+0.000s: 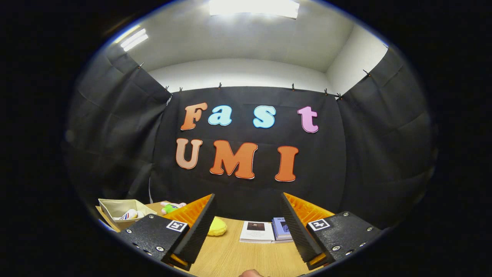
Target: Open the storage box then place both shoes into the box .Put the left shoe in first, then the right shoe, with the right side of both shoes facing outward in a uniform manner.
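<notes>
While the gripper (248,227) hangs above the wooden surface (238,261), its fingers (200,227) stand wide apart with nothing between them. Off beyond the left finger sits an open beige box (115,206) with a pale shoe (127,214) lying in it, apparently toe toward the fingers, though it is too small to tell its side or long axis surely. I judge the shoe light and soft-walled (stiffer at the sole), best pinched at the heel collar. A plush toy (171,207) lies beside the box, a yellow soft thing (217,227) just ahead, and booklets (265,231) further on. A fingertip (250,273) shows nearest.
</notes>
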### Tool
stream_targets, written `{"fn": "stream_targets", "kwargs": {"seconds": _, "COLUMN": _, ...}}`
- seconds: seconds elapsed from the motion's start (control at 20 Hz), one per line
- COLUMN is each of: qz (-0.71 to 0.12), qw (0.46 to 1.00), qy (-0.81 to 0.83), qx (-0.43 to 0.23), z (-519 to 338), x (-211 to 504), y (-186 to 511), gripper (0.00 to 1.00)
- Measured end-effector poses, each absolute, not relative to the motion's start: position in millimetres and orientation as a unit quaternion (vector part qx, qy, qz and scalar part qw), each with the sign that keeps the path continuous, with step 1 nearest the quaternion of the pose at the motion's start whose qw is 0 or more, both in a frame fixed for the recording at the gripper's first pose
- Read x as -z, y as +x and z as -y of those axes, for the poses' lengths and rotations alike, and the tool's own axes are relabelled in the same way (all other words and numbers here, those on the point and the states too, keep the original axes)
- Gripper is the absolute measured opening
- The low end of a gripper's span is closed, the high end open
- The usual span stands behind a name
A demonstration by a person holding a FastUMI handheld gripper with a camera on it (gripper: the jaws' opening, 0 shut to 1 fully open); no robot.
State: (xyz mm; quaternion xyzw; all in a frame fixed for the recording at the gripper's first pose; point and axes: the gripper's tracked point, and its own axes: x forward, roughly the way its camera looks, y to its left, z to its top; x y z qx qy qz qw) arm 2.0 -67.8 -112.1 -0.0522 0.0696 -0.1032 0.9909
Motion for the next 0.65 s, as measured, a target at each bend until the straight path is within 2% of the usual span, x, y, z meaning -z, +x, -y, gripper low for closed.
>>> {"fn": "stream_targets", "kwargs": {"seconds": 0.65, "qz": -0.078, "qw": 0.99, "qy": -0.047, "qx": 0.103, "z": 67.4, "x": 115.8, "y": 7.6, "gripper": 0.98}}
